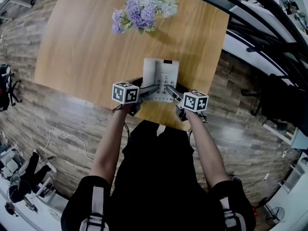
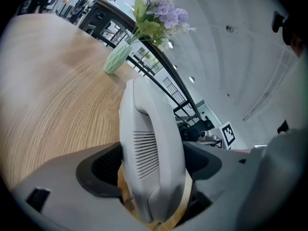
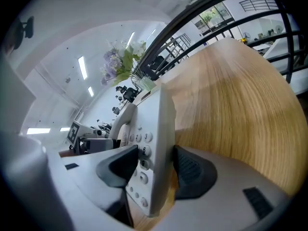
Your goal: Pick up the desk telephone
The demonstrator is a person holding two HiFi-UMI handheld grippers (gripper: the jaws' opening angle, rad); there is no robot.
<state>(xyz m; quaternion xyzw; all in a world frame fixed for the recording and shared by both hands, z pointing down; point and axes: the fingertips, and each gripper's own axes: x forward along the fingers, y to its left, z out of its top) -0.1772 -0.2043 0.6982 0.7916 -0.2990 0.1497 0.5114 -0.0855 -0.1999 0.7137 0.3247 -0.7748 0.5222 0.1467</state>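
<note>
Desk telephone (image 1: 161, 76) near the table's (image 1: 82, 47) near edge. My left gripper (image 2: 153, 167) is clamped on the handset (image 2: 147, 129); my right gripper (image 3: 155, 163) pinches the keypad body's right rim. Both grasps look made. The lift itself appears to remain.

At twelve o'clock on the wooden table (image 1: 82, 52), purple and white flowers (image 1: 143, 8) in a pale green vase (image 2: 117, 57). All round, plank floor (image 1: 57, 112); at eight o'clock, a loose white cable (image 1: 67, 137).
</note>
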